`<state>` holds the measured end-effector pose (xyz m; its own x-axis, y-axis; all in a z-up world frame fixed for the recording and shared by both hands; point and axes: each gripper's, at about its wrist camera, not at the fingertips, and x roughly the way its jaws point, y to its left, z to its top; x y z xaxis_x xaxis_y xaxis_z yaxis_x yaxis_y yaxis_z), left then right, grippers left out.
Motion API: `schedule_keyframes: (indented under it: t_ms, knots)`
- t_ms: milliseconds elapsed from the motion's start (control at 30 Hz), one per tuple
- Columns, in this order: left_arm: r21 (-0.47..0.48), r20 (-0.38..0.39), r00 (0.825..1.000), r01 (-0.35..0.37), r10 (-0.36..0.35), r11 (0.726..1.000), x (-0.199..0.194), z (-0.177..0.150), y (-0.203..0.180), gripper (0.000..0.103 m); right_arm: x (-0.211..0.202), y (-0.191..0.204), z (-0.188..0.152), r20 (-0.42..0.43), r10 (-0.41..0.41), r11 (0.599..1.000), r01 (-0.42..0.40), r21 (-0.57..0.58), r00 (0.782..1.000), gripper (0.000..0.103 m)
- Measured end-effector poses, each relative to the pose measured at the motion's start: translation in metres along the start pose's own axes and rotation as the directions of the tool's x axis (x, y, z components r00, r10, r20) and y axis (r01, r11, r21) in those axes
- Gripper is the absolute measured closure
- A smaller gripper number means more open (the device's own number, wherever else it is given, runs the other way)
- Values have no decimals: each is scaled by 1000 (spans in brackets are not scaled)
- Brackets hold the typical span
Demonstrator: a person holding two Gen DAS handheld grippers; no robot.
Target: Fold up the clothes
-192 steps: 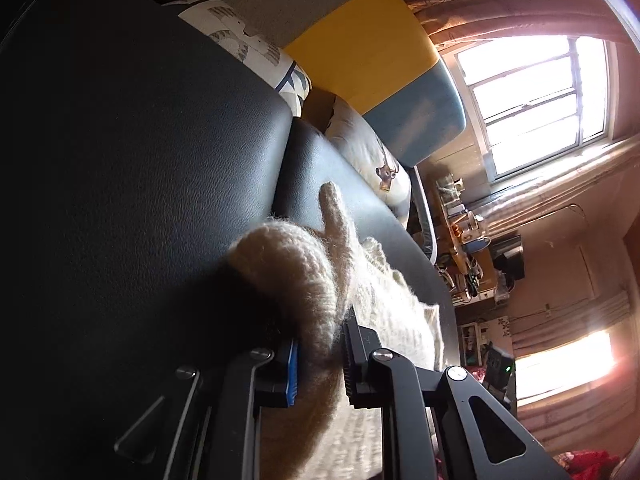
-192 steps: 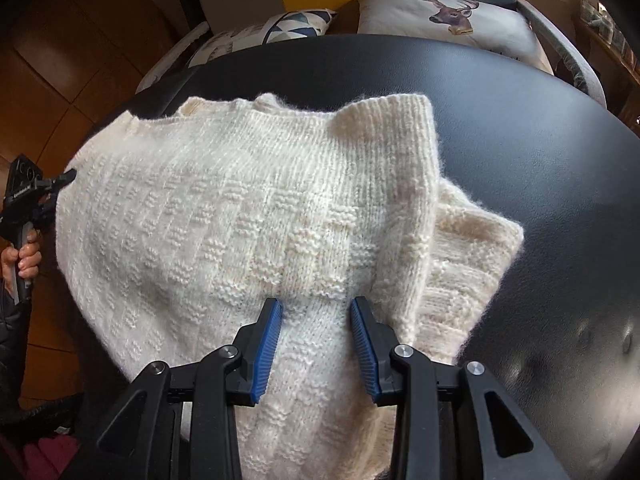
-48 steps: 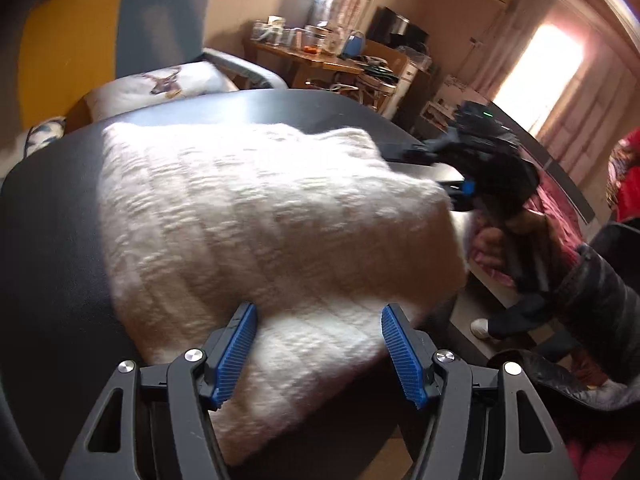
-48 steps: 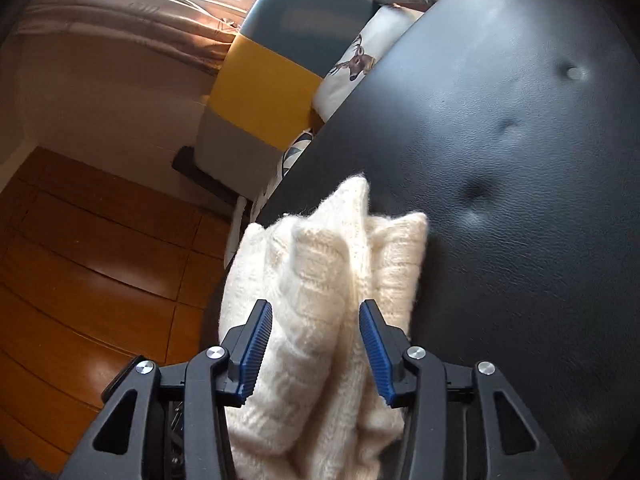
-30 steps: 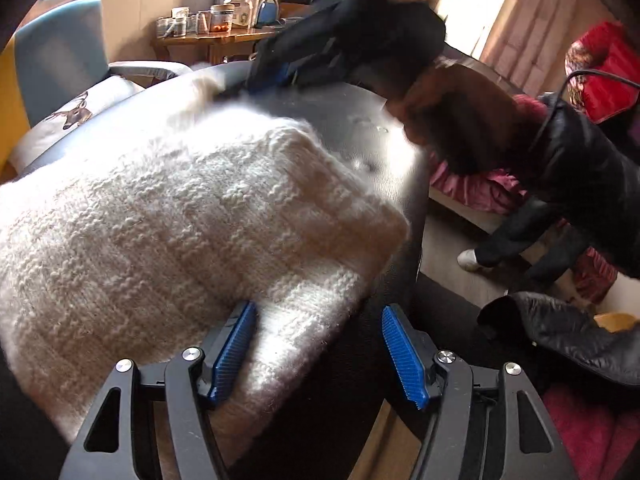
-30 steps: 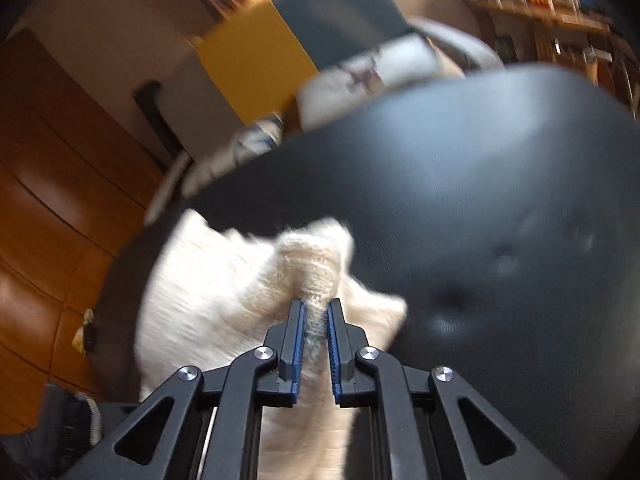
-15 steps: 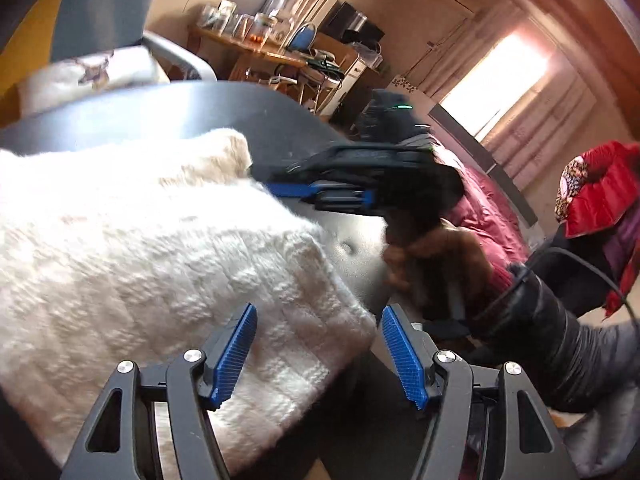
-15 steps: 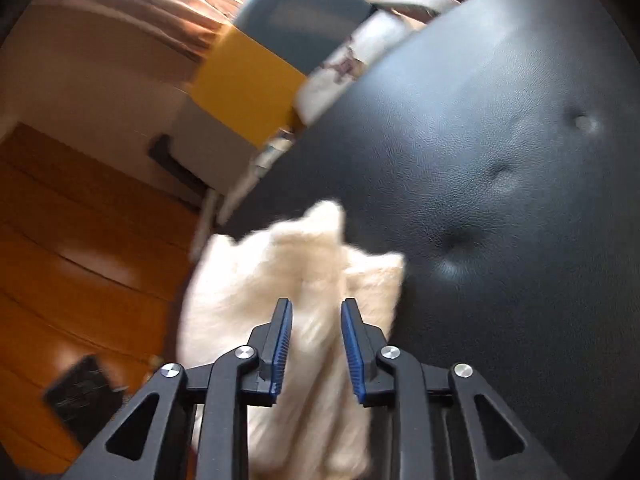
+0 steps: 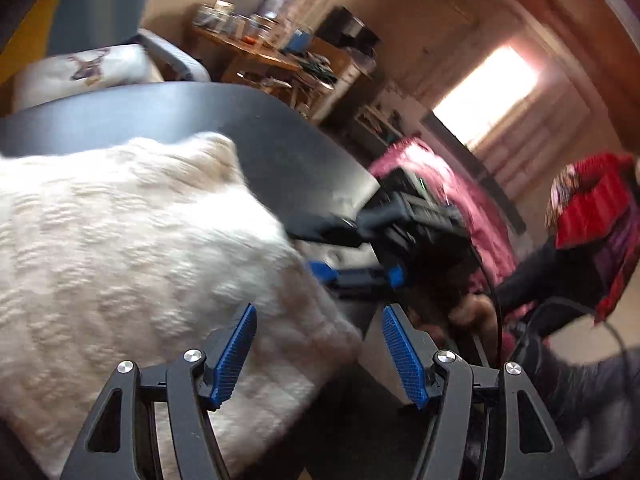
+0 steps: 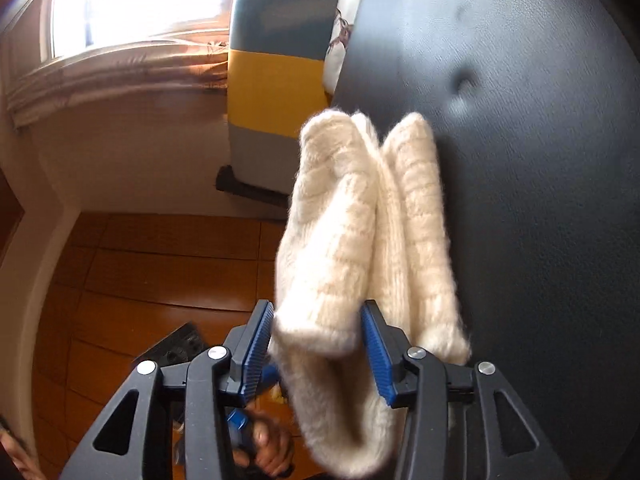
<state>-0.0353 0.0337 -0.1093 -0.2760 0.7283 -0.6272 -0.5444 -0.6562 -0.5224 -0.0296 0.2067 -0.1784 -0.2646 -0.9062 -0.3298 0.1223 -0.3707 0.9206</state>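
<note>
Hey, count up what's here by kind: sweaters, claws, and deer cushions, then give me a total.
Sweaters: 1, the cream sweater
Claws: 2, left claw and right claw
Deer cushions: 1, the cushion
Total: 4

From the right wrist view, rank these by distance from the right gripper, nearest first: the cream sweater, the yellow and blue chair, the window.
1. Cream sweater: a fold sits between the open fingers of the right gripper, draped at the black surface's edge.
2. Yellow and blue chair: beyond the sweater, upper middle.
3. Window: farthest, upper left, behind the chair.
</note>
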Motion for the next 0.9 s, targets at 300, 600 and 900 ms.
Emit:
schedule_keyframes:
  t_ms: [300,600,900]
  knots:
    - [119,-77,997,-21,30,993,18,-16,-30,35,18,19,-6,-53,-318,919,294,-265,947,91]
    - [-279,202,972,-57,116,959,-116,-45,57,34,22,-8,-7,-25,-176,977,171,-130,984,90]
    - [-284,150,984,-52,97,958,-106,-70,75,34,19,58,-20,154,-333,878,365,-310,930,72]
